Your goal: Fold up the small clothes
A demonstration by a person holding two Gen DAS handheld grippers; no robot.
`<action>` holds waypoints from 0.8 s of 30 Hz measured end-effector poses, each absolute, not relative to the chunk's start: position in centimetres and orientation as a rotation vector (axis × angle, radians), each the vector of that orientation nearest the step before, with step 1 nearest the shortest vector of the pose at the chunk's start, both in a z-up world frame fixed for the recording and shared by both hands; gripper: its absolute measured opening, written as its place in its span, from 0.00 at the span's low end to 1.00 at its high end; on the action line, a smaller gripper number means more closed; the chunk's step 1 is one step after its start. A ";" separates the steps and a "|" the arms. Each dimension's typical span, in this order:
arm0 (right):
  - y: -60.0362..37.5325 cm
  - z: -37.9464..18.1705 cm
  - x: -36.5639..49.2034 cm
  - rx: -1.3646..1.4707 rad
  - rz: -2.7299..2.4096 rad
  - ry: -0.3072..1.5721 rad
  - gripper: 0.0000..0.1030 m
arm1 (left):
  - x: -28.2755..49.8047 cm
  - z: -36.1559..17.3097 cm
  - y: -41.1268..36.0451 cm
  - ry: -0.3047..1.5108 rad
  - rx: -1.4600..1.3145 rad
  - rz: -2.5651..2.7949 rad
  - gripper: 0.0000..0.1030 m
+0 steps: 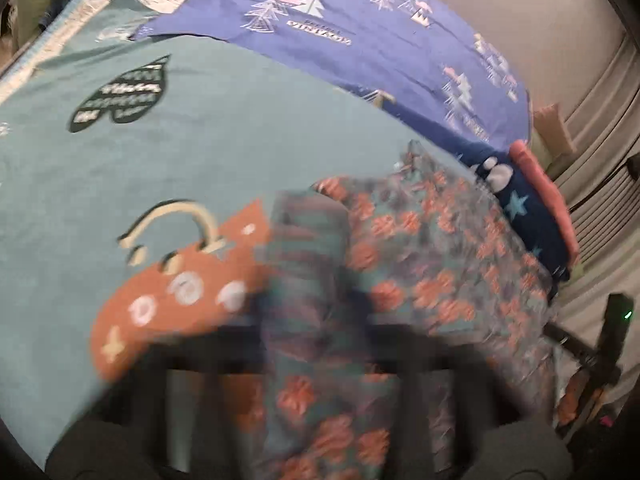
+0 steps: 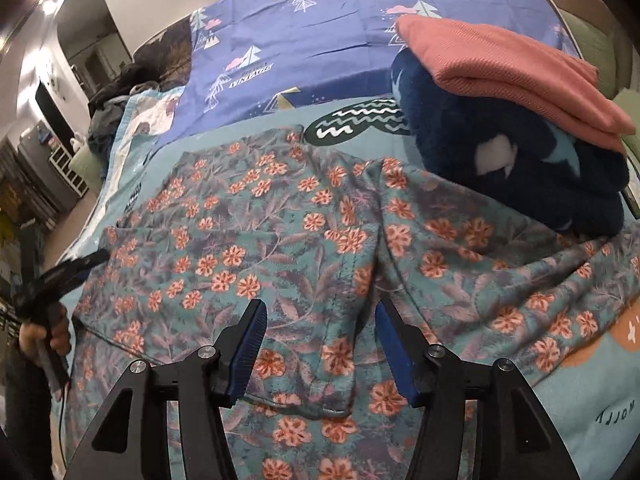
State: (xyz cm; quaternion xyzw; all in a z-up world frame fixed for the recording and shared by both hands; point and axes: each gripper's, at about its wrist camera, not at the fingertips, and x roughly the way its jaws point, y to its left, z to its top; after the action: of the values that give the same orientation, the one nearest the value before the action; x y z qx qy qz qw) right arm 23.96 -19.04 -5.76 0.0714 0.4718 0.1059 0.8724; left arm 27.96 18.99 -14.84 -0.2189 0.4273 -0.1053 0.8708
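Observation:
A teal garment with orange flowers (image 2: 280,240) lies spread on the bed, with a fold line down its middle. My right gripper (image 2: 320,316) hovers just over its near part, open, and its blue pads (image 2: 252,336) do not press the cloth. My left gripper (image 2: 94,259) is at the garment's left edge, held by a person's hand (image 2: 44,336). The left wrist view is blurred: a bunch of the flowered garment (image 1: 420,260) rises between the dark fingers of the left gripper (image 1: 316,344), which looks shut on it.
A folded pink cloth (image 2: 500,72) lies on a dark blue fleece bundle (image 2: 500,168) at the right, touching the garment's far right edge. Under everything are a teal printed blanket (image 2: 580,380) and a blue tree-print sheet (image 2: 340,32). Dark clothes (image 2: 112,100) are piled far left.

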 end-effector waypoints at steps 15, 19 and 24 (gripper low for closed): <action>-22.6 -4.8 21.4 0.249 0.183 0.968 0.56 | 23.0 -12.5 18.2 0.817 -0.278 -0.076 0.53; -22.5 -4.4 19.6 0.263 0.243 0.974 0.56 | 19.1 -12.8 17.4 0.887 -0.191 -0.146 0.68; -20.1 -5.7 20.3 0.269 0.304 1.014 0.56 | 16.4 -15.5 18.2 0.955 -0.235 -0.148 0.60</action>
State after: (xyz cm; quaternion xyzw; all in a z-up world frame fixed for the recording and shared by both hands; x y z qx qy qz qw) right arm 20.32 -20.13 -5.69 0.1281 0.4824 0.1448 0.8544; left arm 16.45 18.20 -15.47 -0.1125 0.4581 -0.0711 0.8789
